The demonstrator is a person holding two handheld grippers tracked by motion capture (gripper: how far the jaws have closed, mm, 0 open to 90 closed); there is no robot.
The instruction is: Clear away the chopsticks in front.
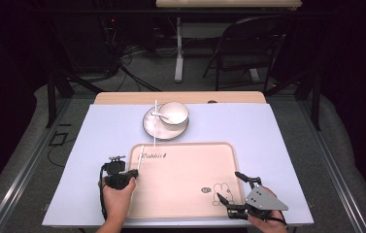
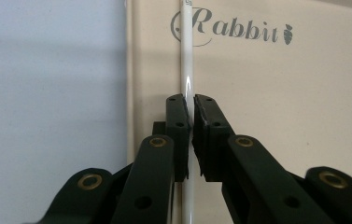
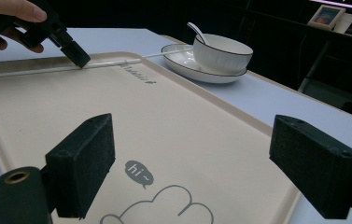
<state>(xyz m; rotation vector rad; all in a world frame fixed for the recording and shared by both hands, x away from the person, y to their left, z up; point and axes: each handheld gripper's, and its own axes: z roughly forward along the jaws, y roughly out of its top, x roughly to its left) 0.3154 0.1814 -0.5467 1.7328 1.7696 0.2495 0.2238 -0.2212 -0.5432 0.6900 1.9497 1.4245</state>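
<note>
A beige tray (image 1: 185,179) lies on the blue-covered tabletop (image 1: 277,131) close to the person, likely as the place where tableware gets laid out; beyond its far edge stands a plate (image 1: 157,130) carrying a bowl (image 1: 174,113) with a spoon (image 1: 159,114) in it. The left hand-held gripper (image 2: 190,109) is pinched tight on a thin white chopstick (image 2: 187,56), its two black pads pressed against the stick from either side, right by the tray's left rim near the printed word. It holds the stick low, roughly along that rim and close to the tray floor, which suits setting it down neatly at the tray's edge or lifting it from there; I cannot tell which. A second white chopstick (image 1: 155,124) lies from the plate toward the tray's far edge, apart from the held one. The right hand-held gripper (image 3: 187,158) waits over the tray's near right corner, its jaws spread wide and empty.
</note>
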